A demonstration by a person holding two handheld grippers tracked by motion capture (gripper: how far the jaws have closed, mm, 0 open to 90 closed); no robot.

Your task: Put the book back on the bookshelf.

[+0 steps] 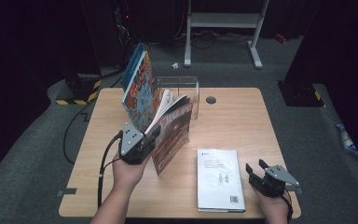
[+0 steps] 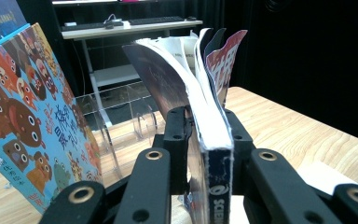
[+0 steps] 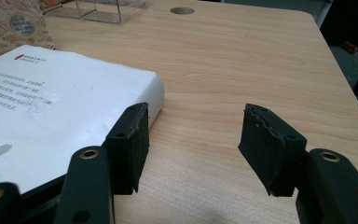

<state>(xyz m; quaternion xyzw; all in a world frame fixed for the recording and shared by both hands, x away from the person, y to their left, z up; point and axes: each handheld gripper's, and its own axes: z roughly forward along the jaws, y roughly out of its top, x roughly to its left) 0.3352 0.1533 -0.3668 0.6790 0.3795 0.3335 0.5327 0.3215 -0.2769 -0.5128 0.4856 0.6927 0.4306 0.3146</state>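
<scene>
Nearest us in the high view, our right gripper rests low at the table's near right corner, its jaws spread with nothing between them; the right gripper view shows bare wood in the gap, just beside the corner of the white book, which lies flat with its long axis running away from us. Farther in and to the left, our left gripper pinches the red-covered book near its spine, pads pressed on both covers, as the left gripper view shows. That book stands on its lower edge above the table, its long axis tilted up and away, its pages fanning open at the top toward the clear acrylic rack. Beside it leans the picture book with cartoon animals, upright, a blue book close behind it. The red book's title is cut off by the jaws; the rack's dividers are hard to make out through the glare.
</scene>
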